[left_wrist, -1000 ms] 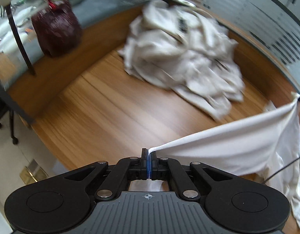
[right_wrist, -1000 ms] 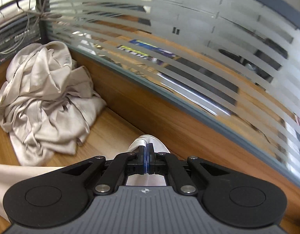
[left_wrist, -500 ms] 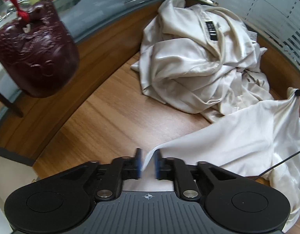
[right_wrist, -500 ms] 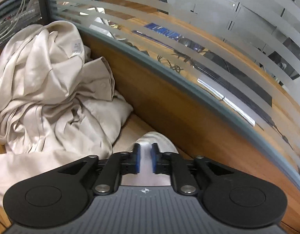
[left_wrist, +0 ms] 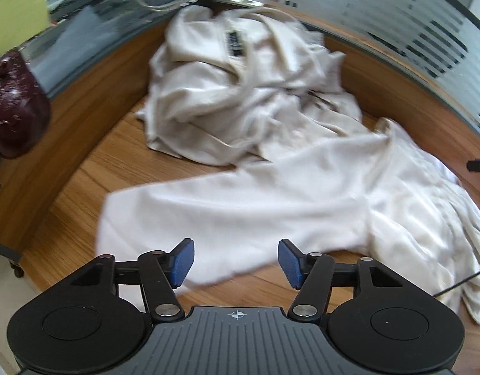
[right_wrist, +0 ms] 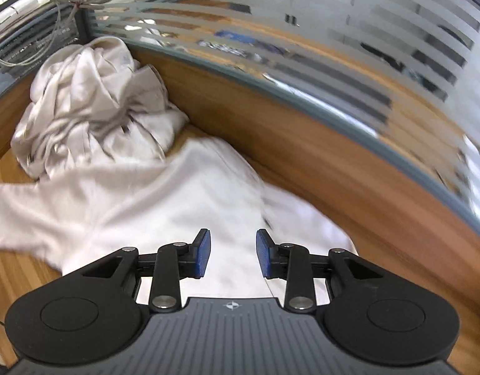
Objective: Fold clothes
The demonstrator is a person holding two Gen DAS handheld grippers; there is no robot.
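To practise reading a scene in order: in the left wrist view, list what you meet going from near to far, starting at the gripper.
left gripper, its jaws opening with nothing pressed between them → spread-out white garment on the wooden table → crumpled heap of cream clothes → striped glass partition.

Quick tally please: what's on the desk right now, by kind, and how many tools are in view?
Cream garment spread flat: 1
Crumpled cream clothes pile: 1 (cannot tell how many pieces are in it)
Dark red ornament: 1
Tools, jaws opening, nothing pinched: 2, left tool and right tool
Total: 5
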